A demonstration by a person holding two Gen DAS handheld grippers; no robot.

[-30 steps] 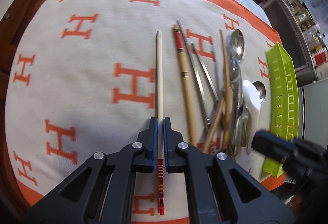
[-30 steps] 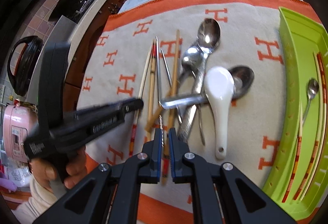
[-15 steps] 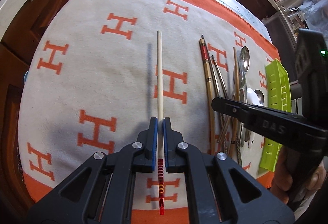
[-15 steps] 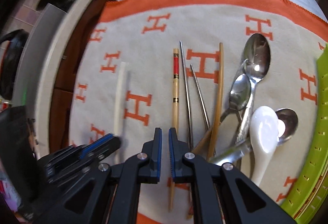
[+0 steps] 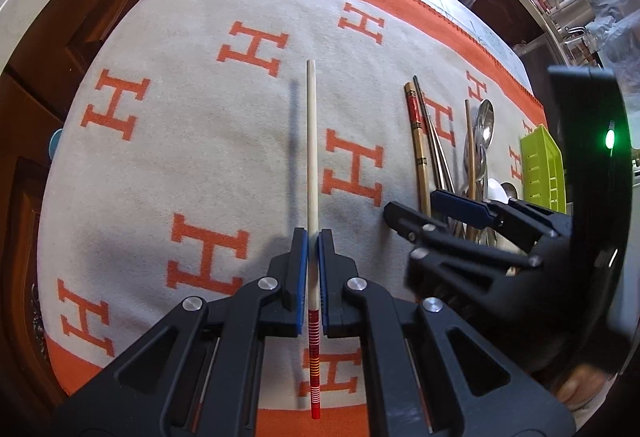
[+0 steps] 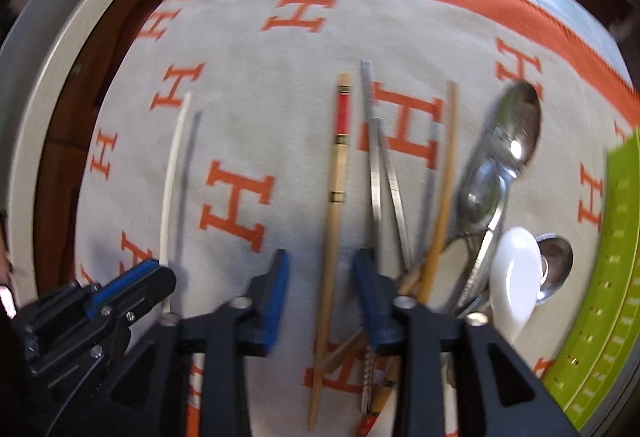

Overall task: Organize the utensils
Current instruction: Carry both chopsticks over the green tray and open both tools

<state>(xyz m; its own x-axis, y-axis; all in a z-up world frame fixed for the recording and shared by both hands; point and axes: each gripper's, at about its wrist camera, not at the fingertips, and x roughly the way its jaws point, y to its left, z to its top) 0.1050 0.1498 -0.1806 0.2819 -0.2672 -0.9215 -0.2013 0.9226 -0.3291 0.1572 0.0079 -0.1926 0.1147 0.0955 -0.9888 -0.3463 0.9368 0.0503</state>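
Clamped in the left gripper, whose jaws are closed tight on it, a pale chopstick is held over the H-patterned cloth, left of the utensil pile. The right gripper, jaws just opened to a moderate gap, is held over a red-banded chopstick without pressing it. Right of the pile, the green tray is cut off; the pile's lower ends are hidden and blurred.
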